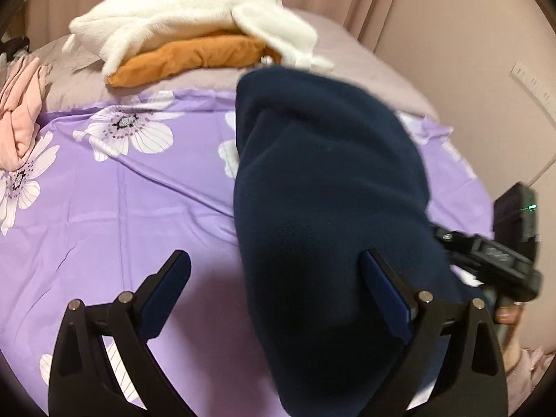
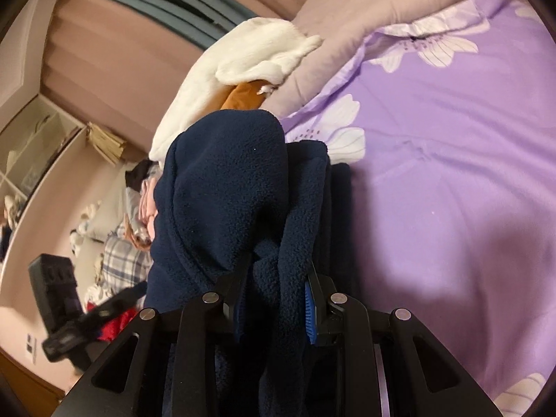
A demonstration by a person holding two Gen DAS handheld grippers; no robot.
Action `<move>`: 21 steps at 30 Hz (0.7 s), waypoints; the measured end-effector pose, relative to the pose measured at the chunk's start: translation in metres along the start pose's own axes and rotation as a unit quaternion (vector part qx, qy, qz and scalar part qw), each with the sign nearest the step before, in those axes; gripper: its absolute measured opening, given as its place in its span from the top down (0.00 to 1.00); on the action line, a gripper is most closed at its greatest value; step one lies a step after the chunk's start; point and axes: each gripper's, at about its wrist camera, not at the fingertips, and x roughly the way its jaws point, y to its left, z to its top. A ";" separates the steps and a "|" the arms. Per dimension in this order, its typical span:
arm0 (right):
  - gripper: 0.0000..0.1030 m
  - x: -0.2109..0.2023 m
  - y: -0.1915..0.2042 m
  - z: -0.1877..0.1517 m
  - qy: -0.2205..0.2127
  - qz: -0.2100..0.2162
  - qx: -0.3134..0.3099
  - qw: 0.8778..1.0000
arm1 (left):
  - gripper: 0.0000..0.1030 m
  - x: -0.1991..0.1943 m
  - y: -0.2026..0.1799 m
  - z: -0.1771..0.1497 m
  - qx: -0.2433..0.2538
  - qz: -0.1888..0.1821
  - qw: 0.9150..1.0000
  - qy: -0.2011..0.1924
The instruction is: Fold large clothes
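A navy fleece garment (image 1: 326, 187) hangs bunched above the purple floral sheet (image 1: 114, 208). My right gripper (image 2: 274, 278) is shut on a thick fold of this fleece (image 2: 222, 187), which spills up and over its fingers. My left gripper (image 1: 278, 271) stands wide open just above the bed. The lower part of the fleece hangs between its fingers, and neither pad presses on it. In the left wrist view the right gripper's body (image 1: 493, 253) shows at the right edge, its tips hidden behind the fleece.
A white fluffy garment (image 1: 180, 14) lies on an orange one (image 1: 194, 59) at the far end of the bed, on a mauve duvet (image 1: 351, 55). A pink garment (image 1: 19, 104) lies at the left edge. Curtains and a wall stand close behind.
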 end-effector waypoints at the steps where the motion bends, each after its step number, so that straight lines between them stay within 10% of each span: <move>1: 0.75 -0.001 -0.001 -0.001 0.000 0.000 0.002 1.000 | 0.04 0.004 0.001 0.000 -0.003 0.001 1.000 0.003; 12: 0.66 -0.060 0.042 0.016 -0.073 -0.019 -0.080 0.994 | 0.03 0.017 -0.002 0.003 -0.007 -0.003 1.000 0.019; 21: 0.66 0.016 0.140 0.051 0.035 -0.006 -0.205 0.978 | 0.03 0.016 -0.003 0.003 -0.009 -0.007 1.000 0.023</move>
